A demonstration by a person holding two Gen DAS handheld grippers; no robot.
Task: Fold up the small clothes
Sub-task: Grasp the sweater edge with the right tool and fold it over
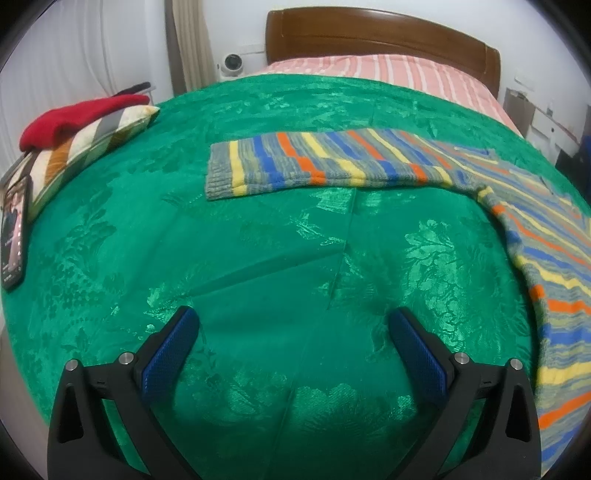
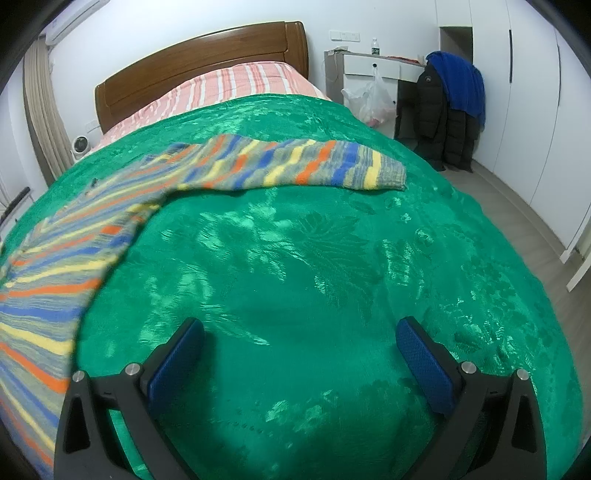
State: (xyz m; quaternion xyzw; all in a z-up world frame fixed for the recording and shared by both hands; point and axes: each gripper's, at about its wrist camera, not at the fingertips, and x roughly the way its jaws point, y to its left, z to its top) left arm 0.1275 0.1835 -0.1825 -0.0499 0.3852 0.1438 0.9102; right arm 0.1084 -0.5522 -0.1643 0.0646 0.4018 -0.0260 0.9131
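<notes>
A small knitted sweater with blue, yellow, orange and grey stripes lies flat on the green bedspread (image 1: 280, 258). In the left wrist view its left sleeve (image 1: 314, 162) stretches out across the bed and its body (image 1: 554, 258) runs down the right side. In the right wrist view the other sleeve (image 2: 295, 164) stretches right and the body (image 2: 55, 266) fills the left. My left gripper (image 1: 293, 321) is open and empty, above bare bedspread short of the sleeve. My right gripper (image 2: 301, 332) is open and empty, above the bedspread (image 2: 314, 258) short of the other sleeve.
A striped cushion (image 1: 85, 147) with a red garment (image 1: 74, 114) on it and a phone (image 1: 13, 236) lie at the bed's left edge. A wooden headboard (image 1: 369, 33) and pink striped sheet (image 1: 388, 70) are beyond. A chair with jackets (image 2: 447, 103) stands right.
</notes>
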